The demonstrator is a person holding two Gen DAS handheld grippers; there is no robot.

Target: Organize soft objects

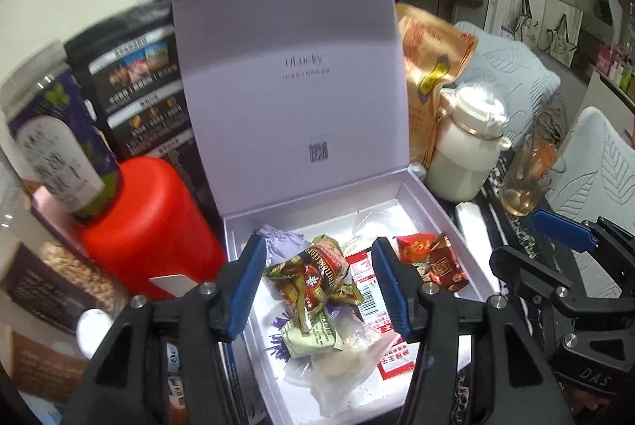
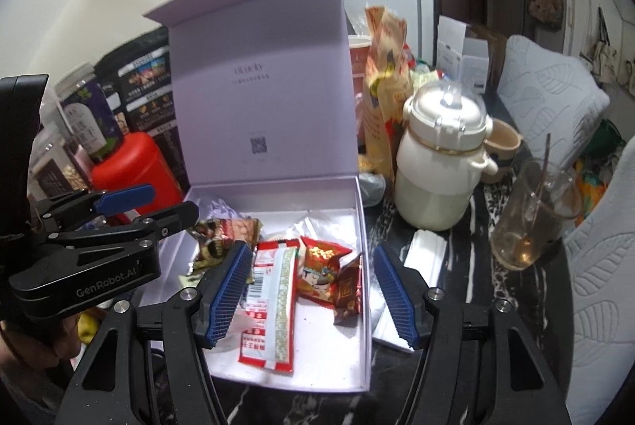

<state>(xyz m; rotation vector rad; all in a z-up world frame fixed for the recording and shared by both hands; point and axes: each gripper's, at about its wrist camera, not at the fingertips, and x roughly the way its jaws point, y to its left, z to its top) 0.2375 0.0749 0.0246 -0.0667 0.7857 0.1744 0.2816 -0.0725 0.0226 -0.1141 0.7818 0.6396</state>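
Both grippers hang over the open box (image 1: pixel 432 202), jaws spread and holding nothing. Beneath the left gripper (image 1: pixel 319 286) lies the green-and-red wrapper (image 1: pixel 313 278); beneath the right gripper (image 2: pixel 311 292) the long red-and-white packet (image 2: pixel 274 302) runs lengthwise, away from the jaws, so the right is better lined up.

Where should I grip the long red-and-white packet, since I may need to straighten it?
Grip the long packet across its narrow width near mid-length, coming from above: it lies flat on the box floor, long edges exposed, other snacks close beside it.
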